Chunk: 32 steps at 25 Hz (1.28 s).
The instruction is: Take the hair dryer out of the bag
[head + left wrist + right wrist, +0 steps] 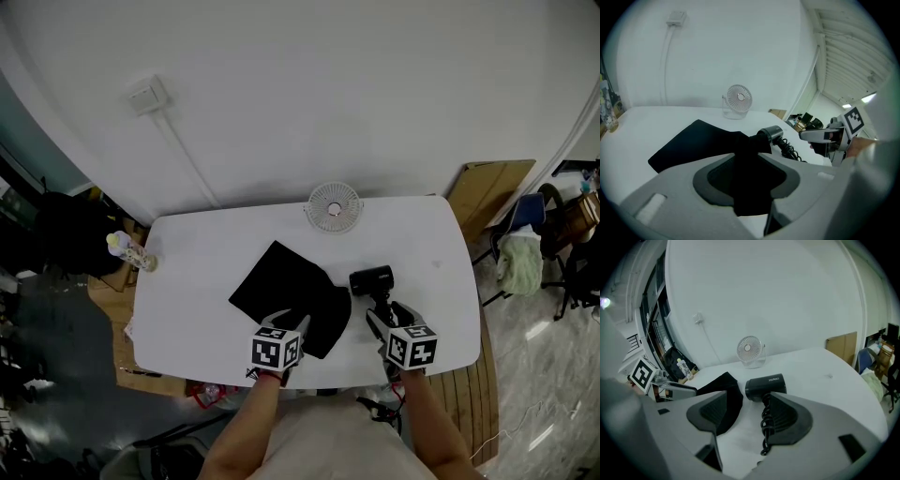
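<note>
The black cloth bag (286,286) lies flat on the white table (206,253). The black hair dryer (371,279) rests on the table just right of the bag, outside it, its coiled cord (765,423) trailing toward me. My left gripper (289,323) is at the bag's near edge; in the left gripper view its jaws stand apart with bag (693,140) fabric rising between them, not pinched. My right gripper (750,416) is open just short of the hair dryer (765,386), with the cord running between its jaws and nothing gripped.
A small white desk fan (333,206) stands at the table's far edge. A bottle (129,250) sits at the far left corner. A cardboard sheet (487,187) leans beyond the right end. The table's near edge is right under both grippers.
</note>
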### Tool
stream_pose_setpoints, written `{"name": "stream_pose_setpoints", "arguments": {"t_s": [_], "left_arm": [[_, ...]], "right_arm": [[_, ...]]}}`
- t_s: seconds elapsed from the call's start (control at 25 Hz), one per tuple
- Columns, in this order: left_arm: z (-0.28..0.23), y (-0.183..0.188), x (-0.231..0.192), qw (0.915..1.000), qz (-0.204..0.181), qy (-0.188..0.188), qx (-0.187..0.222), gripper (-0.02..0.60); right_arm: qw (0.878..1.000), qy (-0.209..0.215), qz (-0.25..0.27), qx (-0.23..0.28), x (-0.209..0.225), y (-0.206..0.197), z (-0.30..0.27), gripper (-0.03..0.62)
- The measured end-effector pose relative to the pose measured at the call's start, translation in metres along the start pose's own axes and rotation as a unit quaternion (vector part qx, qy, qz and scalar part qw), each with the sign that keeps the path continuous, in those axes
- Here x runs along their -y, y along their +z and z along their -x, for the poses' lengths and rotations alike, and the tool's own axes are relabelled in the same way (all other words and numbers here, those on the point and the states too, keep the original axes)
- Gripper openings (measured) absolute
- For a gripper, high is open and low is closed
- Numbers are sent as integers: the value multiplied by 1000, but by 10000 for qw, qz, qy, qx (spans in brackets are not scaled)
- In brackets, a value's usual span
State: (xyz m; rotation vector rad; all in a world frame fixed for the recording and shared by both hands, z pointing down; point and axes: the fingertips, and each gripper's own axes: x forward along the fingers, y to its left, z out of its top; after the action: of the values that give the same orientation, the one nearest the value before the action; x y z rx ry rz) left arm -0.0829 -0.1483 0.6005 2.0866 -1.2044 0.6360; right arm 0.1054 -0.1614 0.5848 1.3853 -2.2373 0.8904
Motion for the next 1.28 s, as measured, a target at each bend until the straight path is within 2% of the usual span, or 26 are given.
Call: {"name": "stream_pose_setpoints", "arguments": {"t_s": [0.04,0.12,0.36,0.64,0.76,0.84,0.96,1.04,1.2,1.28], "left_arm": [[3,0,2,10000,-26,-48,47,146],[9,1,6,9998,-74,-127,138,163],[34,11,31,9972,-206,-462,544,166],[77,30,73,9893,-184,-883,1149,164],[95,35,87,9855,-226,-963,1380,164],[104,39,95,9829,-221,-1019,1515,164],[113,45,107,9790,-280,-1135,1668,163],[119,47,115,9767,-318,-1185,1764,137],[131,49,130,9726,-387,-1251,1923,31],[135,47,137,9715,-478,-1246,1959,12]], "right_arm": [[10000,39,34,21,-3,0,4,293],[9999,111,95,47,-8,-1,11,293],[9991,353,177,130,-28,0,32,293],[9948,805,485,394,-70,7,77,282],[9929,957,546,452,-82,2,96,205],[9923,938,609,535,-85,1,107,111],[9915,934,622,658,-86,1,120,49],[9910,948,618,714,-87,2,128,31],[9904,882,795,711,-87,2,140,15],[9903,802,872,725,-86,1,146,15]]}}
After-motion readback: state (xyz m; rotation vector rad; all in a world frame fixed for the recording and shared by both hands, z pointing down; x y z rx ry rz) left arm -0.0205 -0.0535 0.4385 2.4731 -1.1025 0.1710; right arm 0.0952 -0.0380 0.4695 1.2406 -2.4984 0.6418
